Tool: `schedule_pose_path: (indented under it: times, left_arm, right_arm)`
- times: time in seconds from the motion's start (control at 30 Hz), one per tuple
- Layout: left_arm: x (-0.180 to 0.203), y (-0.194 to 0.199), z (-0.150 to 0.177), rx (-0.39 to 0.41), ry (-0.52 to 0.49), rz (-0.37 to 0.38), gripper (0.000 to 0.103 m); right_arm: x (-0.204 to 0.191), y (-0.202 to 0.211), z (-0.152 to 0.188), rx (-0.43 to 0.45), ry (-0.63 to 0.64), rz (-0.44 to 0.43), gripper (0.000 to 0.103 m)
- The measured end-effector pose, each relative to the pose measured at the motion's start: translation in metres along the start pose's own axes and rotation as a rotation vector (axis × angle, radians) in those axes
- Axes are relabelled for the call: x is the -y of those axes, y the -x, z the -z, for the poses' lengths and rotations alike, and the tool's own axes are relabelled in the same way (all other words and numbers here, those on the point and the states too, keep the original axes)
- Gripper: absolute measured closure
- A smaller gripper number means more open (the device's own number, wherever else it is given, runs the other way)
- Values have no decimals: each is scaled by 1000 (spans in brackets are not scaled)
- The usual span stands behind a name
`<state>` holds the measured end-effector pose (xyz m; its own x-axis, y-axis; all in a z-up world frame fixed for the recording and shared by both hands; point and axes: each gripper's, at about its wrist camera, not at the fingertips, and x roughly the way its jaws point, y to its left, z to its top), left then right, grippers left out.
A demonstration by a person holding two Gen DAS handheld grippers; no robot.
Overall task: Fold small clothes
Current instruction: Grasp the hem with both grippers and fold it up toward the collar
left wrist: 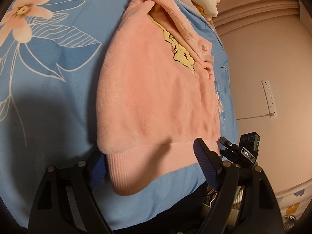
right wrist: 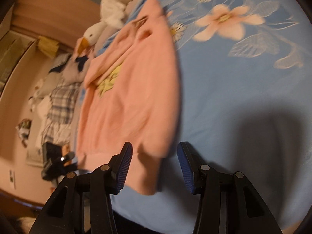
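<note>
A small pink fleece sweater [left wrist: 152, 89] with a yellow print lies flat on the blue flowered bedsheet [left wrist: 48, 81], sleeves folded in over the body. My left gripper [left wrist: 150, 161] is open, its fingers on either side of the ribbed hem [left wrist: 148, 161] at the near edge. The left finger is partly hidden under the hem. In the right wrist view the sweater [right wrist: 132, 97] also shows, blurred. My right gripper [right wrist: 155, 162] is open, its fingers straddling the hem corner [right wrist: 150, 167]. The right gripper also shows in the left wrist view [left wrist: 234, 150], beside the hem's right end.
A white plush goose [right wrist: 111, 13] lies at the far end of the bed. Plaid and other clothes [right wrist: 60, 101] are piled beside the bed. The bed edge [left wrist: 230, 105] drops off to the pink wall with a power strip [left wrist: 270, 99].
</note>
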<state>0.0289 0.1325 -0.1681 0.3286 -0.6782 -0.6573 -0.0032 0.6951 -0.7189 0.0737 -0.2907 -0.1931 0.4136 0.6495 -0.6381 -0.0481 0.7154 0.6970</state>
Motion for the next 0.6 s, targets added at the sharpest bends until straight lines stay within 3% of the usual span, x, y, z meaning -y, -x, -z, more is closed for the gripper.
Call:
schedule_pose_path:
  times: [0.1,0.17,0.23,0.27,0.3,0.43,0.6]
  left_arm:
    - [2,-4,-2,7,2,-12,22]
    - [4,-5,-3,24,2,-32,32]
    - [2,-5,-5,31,14,-47,68]
    - [-1,-6,-6,29,30,-51,75]
    - [-4,-5,-6,29,44,-47,76]
    - [-6,2,-8,43,69,-9,83]
    - [6,18,-20,95,57,136,89]
  right_arm:
    - [-12,-13,-1,-24,34,-17,55]
    - [-19,-17,-1,-30,64,-16,65]
    - [-21,-19,-2,-38,77,-1,75]
    - [-23,-17,-2,-33,90,9,79]
    - [-22,-13,-2,-25,101,13,83]
    - [-29,1,-4,28,145,-32,85]
    - [-46,10,-14,105,170,-155,86]
